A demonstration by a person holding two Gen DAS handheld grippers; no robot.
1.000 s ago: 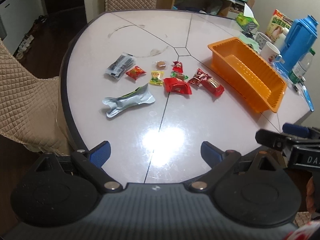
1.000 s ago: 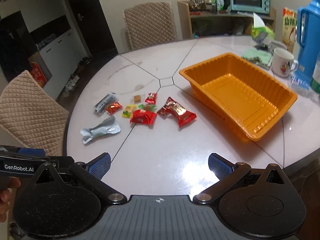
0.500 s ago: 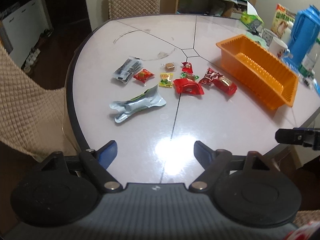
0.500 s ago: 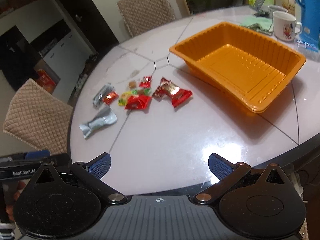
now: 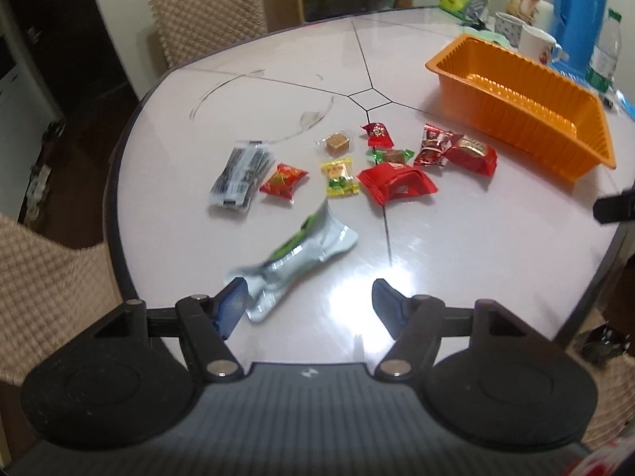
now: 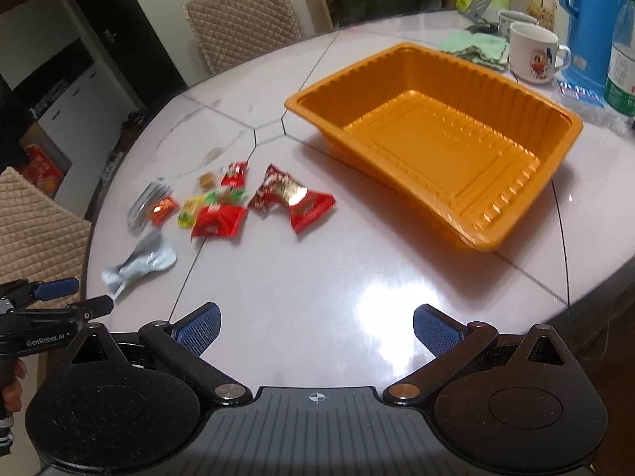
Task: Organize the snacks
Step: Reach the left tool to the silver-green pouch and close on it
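Observation:
Several wrapped snacks lie in a loose cluster on the pale round table (image 5: 456, 238). They include a silver packet (image 5: 295, 256), a black-striped packet (image 5: 242, 172), a yellow candy (image 5: 338, 174) and a big red packet (image 5: 397, 184). The empty orange tray (image 5: 516, 107) stands to their right. My left gripper (image 5: 309, 305) hangs low over the near edge with its jaws closing. The silver packet's near end lies just inside the left pad, and the pads do not press on it. My right gripper (image 6: 317, 329) is open over bare table in front of the tray (image 6: 436, 139), with nothing between its fingers.
Behind the tray stand two mugs (image 6: 532, 51), a blue thermos (image 6: 587, 12), a water bottle (image 6: 623, 59) and a green cloth (image 6: 476, 45). Quilted chairs (image 5: 206, 4) stand at the far side and at the left (image 5: 43, 277). The table's dark rim curves close by on the left.
My left gripper came down and forward to the silver packet, and its jaws narrowed. My right gripper sank and moved nearer the table; the tray looks larger.

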